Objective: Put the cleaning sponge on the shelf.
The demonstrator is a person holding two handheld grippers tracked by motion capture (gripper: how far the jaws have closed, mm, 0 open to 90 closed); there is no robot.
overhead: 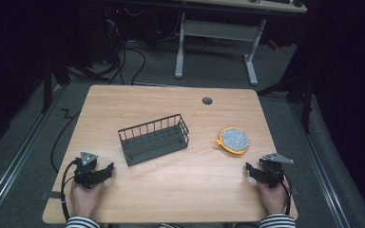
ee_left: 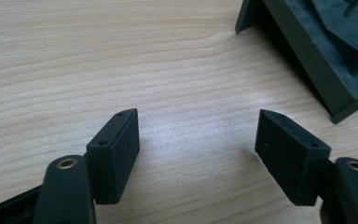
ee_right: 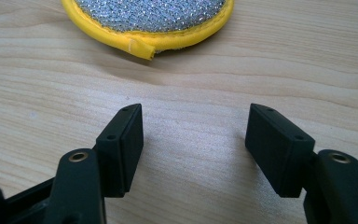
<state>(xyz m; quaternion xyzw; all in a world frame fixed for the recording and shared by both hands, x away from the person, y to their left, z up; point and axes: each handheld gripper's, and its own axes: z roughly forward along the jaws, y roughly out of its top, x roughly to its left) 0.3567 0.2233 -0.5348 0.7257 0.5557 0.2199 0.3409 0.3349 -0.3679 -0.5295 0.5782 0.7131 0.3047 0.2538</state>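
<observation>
1. Left gripper (overhead: 105, 172) fingers (ee_left: 114, 156) spread wide, nothing held; bare desk (overhead: 180, 185) between the pads, wire basket (overhead: 154, 138) corner just ahead-right of the tips.
2. Right gripper (overhead: 250, 170) fingers (ee_right: 121, 144) wide apart, empty; yellow-rimmed scrubber (overhead: 234, 140) ahead of tips, not touching.
3. Open wood between both grippers; each sits near the desk's front corners.
4. Both hands low, resting near the front edge; left hand (overhead: 85, 198), right hand (overhead: 272, 197), striped sleeves.
</observation>
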